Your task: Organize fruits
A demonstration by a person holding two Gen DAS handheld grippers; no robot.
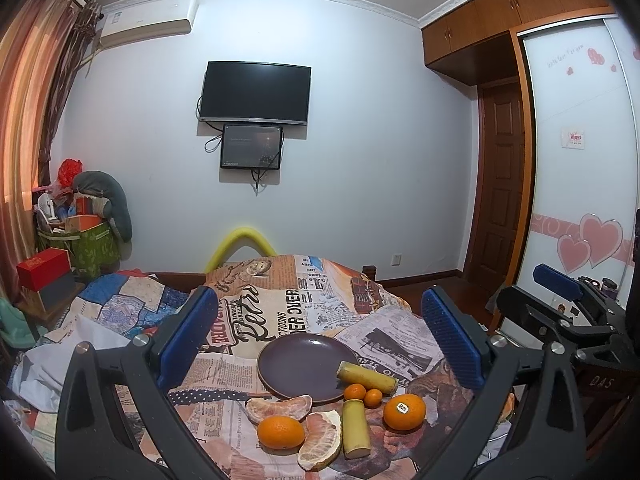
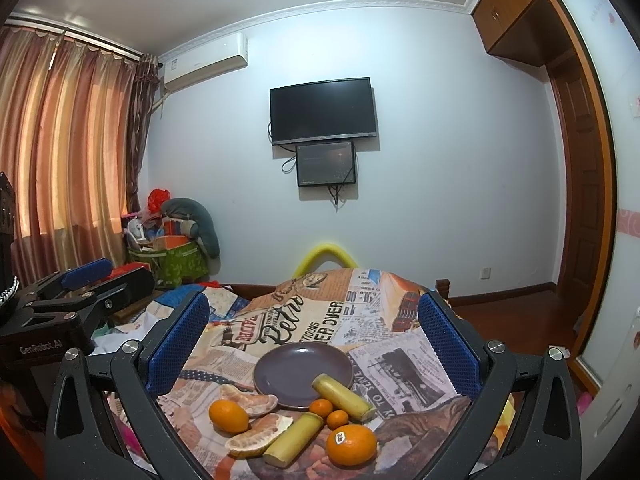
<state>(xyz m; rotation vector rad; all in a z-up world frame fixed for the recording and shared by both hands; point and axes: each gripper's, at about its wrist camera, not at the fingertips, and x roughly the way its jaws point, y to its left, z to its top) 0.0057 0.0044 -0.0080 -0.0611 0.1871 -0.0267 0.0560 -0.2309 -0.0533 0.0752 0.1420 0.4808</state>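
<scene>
Both tongs hang spread wide and empty above the cloth: the left gripper (image 1: 320,336) and the right gripper (image 2: 312,340) each frame the fruit between blue pads, touching nothing. From the left wrist, going left to right, a peeled segment (image 1: 279,407) lies at 9 o'clock of the cluster with an orange (image 1: 281,432) just below it at 7. A second segment (image 1: 321,445) sits at 6, touching a cane piece (image 1: 355,428) that stands lengthwise beside it. Two small tangerines (image 1: 364,395) huddle at the centre. Another cane piece (image 1: 366,377) leans over the plate (image 1: 296,360) rim at 5 o'clock of the plate, whose dish is otherwise bare. A stickered orange (image 1: 404,411) ends the row at 3. Open cloth (image 1: 256,312) spreads toward 12; its near edge falls away just below the fruit.
</scene>
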